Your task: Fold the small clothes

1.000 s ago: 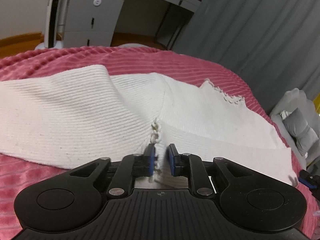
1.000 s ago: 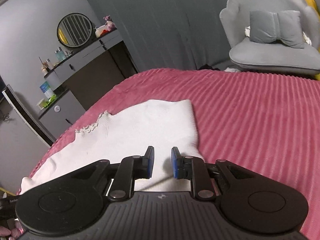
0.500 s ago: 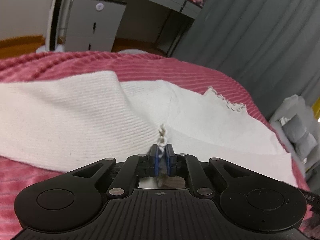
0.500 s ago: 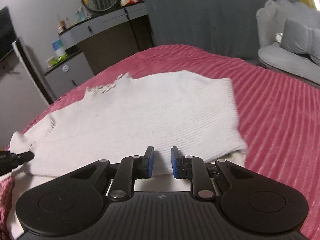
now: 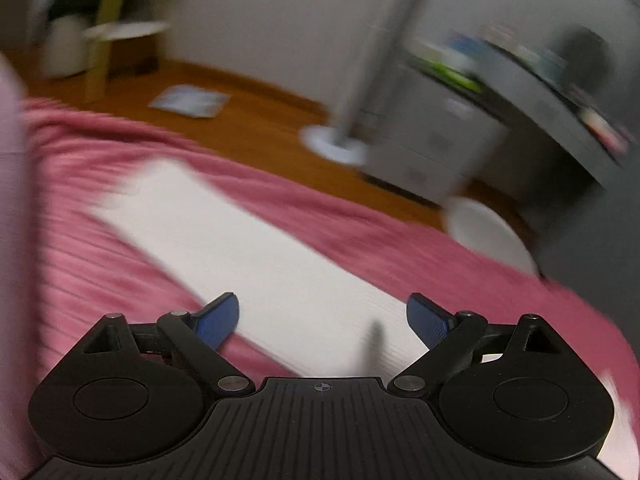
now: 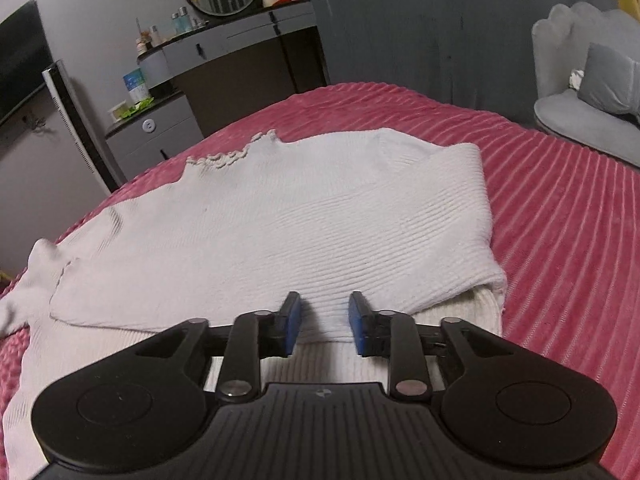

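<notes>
A white ribbed knit sweater (image 6: 280,216) lies on the pink ribbed bedspread (image 6: 560,220), its right side folded over onto the body. My right gripper (image 6: 324,304) hovers at the near edge of that fold. Its jaws are opening, and the cloth's edge lies between the blue pads without being pinched. The left wrist view is blurred by motion. In it my left gripper (image 5: 322,312) is opening wide above a long white strip of the sweater (image 5: 240,240) on the bedspread (image 5: 80,240). Nothing is held between its fingers (image 5: 218,318).
Beyond the bed's edge is wooden floor (image 5: 248,120) with a fan's round base (image 5: 334,146) and a grey drawer unit (image 5: 432,152). A dresser with a round mirror (image 6: 240,52) stands behind the bed. A grey armchair (image 6: 580,120) is at the right.
My left gripper let go of the sweater's crocheted trim, opened wide and swung left over the sleeve. The right gripper's jaws widened over the folded edge; it hardly moved.
</notes>
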The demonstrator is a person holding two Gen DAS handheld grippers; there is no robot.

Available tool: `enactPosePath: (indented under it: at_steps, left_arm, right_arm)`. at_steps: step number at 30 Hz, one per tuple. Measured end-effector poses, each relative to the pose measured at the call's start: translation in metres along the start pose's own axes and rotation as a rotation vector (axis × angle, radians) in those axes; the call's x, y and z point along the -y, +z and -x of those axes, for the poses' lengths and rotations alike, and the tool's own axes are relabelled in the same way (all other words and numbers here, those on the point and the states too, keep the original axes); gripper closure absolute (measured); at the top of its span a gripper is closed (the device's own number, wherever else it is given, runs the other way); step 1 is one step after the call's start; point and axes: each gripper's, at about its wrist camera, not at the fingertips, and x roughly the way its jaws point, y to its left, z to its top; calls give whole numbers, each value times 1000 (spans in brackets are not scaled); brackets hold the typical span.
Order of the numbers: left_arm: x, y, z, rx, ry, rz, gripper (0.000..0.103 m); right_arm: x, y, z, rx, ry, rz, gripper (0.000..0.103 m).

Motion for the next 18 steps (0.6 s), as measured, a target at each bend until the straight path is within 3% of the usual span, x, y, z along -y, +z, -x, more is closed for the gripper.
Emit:
enactPosePath:
  at_steps: [3,6,10,13,18]
  left_arm:
    - [-47,21,-1,87,93,171,11]
    - [-72,25,-15,61,62,254,15]
    - [-70,26,-26,88,-13,247,19]
    - [-69,23,-31,115,3,238,33]
    - [-79,24,-32,128,52,257,80]
  right_arm:
    - [-6,-1,0,5,-5,30,67]
    - [-7,-3,-1,18,-13,22,66]
    - [-6,-5,0,32,-17,-2,66]
    - [-9,-5,1,30,-33,15,66]
    - [-9,-7,2,41,-37,-10,66]
